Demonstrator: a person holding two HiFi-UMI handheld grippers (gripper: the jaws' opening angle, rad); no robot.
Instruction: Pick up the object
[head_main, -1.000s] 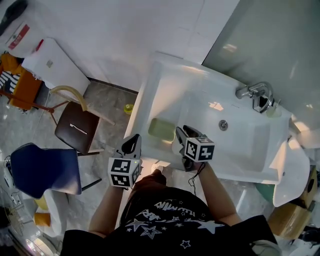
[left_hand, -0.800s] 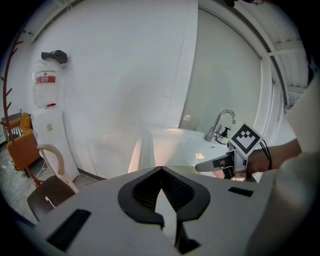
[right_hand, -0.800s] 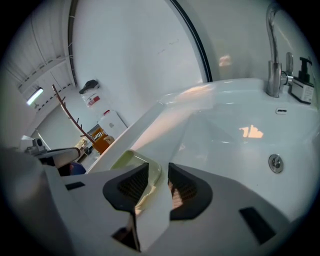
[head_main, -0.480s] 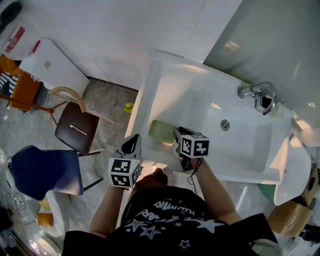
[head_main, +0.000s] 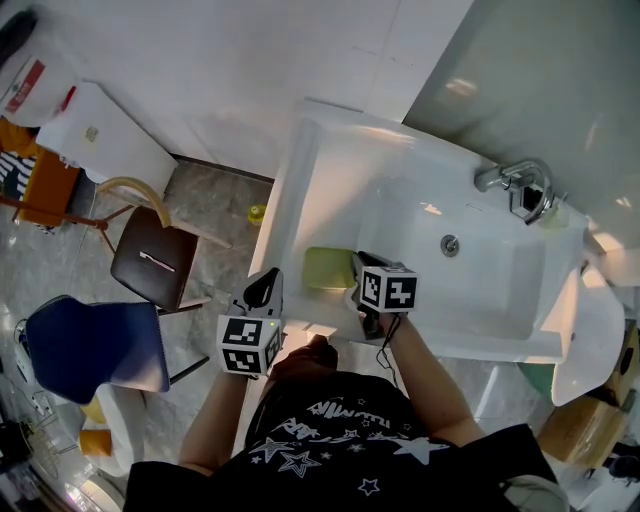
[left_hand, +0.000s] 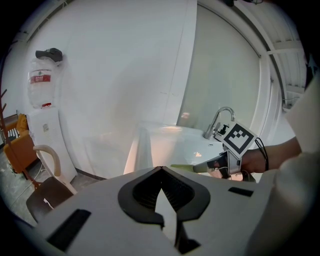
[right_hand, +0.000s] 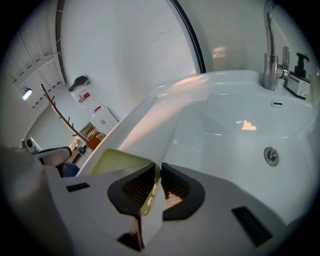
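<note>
Pale green and matte, thin and flat with rounded corners: the green pad (head_main: 326, 268), at the left ledge of the sink (head_main: 480, 300), close to the front rim. Caught by its near edge in the right hand-held gripper (head_main: 354, 270), jaws closing, dark ribbed pads (right_hand: 135, 189) against the thin green edge, barely a slit between them. Resting on the ledge or lifted clear of it: impossible to tell.

Over to the left hand-held gripper (head_main: 266, 284), just beside the sink's front left corner. Jaws pressed together, nothing between them, ribbed faces meeting in one seam in the left gripper view. Grey plastic shells on both, a black-and-white marker cube on each.

Glossy white ceramic all round. Rectangular outline, deep bowl with sloping sides, round metal drain (head_main: 450, 244) in the bottom, curved chrome tap (head_main: 512, 180) at the back. Bright glints of light on the glaze.

Beyond that, a smooth white wall (head_main: 250, 60) and a grey veined stone floor (head_main: 215, 205). Brown chair (head_main: 155, 262) with a pale curved back to the left, blue seat (head_main: 90, 345) nearer the viewer, something small and yellow on the floor by the sink.
</note>
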